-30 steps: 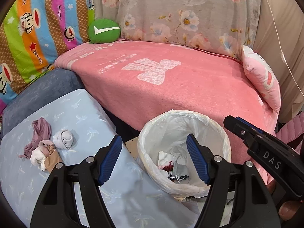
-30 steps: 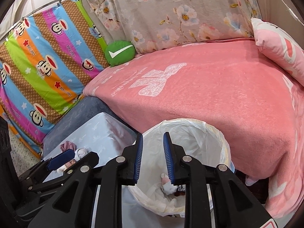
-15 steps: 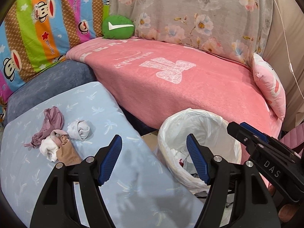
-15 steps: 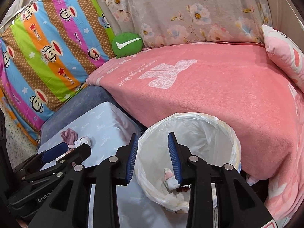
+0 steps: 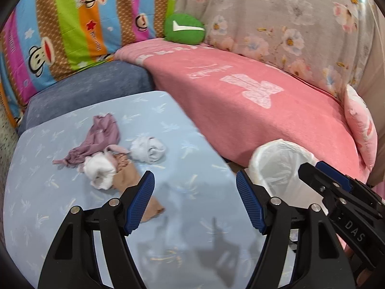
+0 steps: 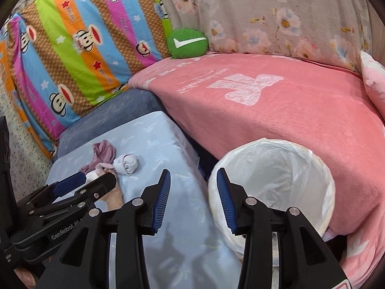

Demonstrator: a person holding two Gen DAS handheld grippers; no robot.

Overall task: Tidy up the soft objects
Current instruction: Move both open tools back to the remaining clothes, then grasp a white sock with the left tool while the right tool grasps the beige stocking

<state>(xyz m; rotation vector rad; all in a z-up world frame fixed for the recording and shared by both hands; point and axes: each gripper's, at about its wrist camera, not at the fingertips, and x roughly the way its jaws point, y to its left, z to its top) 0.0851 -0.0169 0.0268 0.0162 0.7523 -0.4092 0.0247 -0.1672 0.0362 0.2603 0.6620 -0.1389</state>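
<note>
I hold my left tongs (image 5: 195, 201) wide and empty, and my right tongs (image 6: 193, 198) are opening with nothing between them, both aimed at the socks (image 5: 109, 156) heaped on the blue cloth (image 5: 60, 216) beside the lined bin (image 6: 276, 168)

The tan stocking (image 5: 134, 187) lies partly hidden behind the left gripper (image 5: 195, 202), at seven o'clock of the white rolled sock (image 5: 148, 149). The lined bin (image 6: 276, 183) has its contents hidden by plastic folds. At three o'clock, the pink pillow (image 6: 374, 84) is cut off by the frame edge.
</note>
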